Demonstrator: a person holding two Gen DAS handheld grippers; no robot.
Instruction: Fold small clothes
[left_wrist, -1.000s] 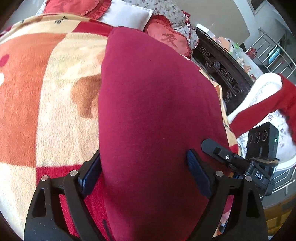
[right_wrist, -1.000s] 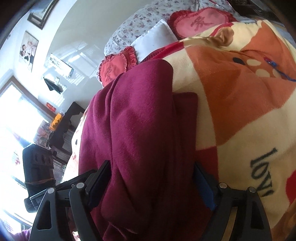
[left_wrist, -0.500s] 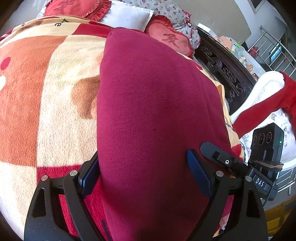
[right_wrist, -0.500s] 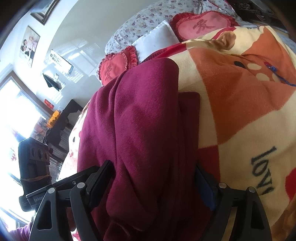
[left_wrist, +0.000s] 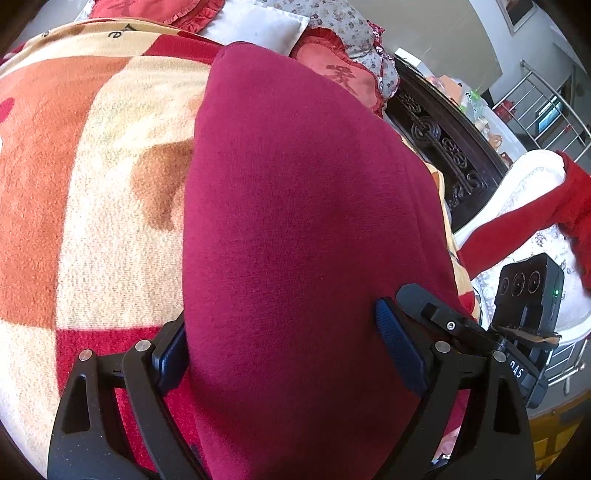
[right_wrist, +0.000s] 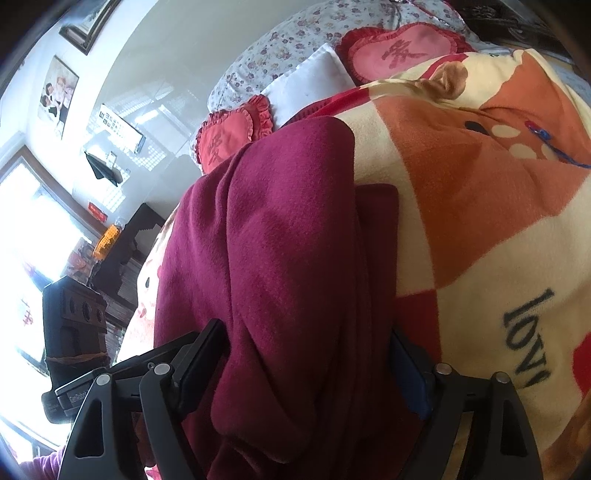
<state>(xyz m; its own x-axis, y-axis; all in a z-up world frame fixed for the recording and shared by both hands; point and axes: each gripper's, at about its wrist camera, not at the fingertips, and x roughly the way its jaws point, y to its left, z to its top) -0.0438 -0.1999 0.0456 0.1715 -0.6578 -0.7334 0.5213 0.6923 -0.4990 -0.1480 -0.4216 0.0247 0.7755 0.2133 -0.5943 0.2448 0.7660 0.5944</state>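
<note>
A maroon garment (left_wrist: 295, 184) lies folded lengthwise on a patterned blanket (left_wrist: 110, 221), its near end under both grippers. My left gripper (left_wrist: 280, 317) straddles that end with its jaws wide and opening a little. One blue pad (left_wrist: 399, 347) shows bare beside the cloth, and the other is half hidden by it. In the right wrist view the garment (right_wrist: 288, 240) is creased and bunched. My right gripper (right_wrist: 306, 328) has its jaws closing around it, with cloth filling the gap between them. The right gripper's body (left_wrist: 528, 295) sits close beside the left one.
Heart-shaped red cushions (right_wrist: 402, 51) and a white pillow (right_wrist: 314, 74) lie at the head of the bed. A dark carved wooden frame (left_wrist: 443, 147) runs along one side. Beyond it a red garment (left_wrist: 517, 229) hangs over white fabric. The blanket (right_wrist: 480, 184) stretches wide beside the garment.
The right jaws have drawn slightly closer around the cloth. Both hands stay where they were, and the garment has not shifted.
</note>
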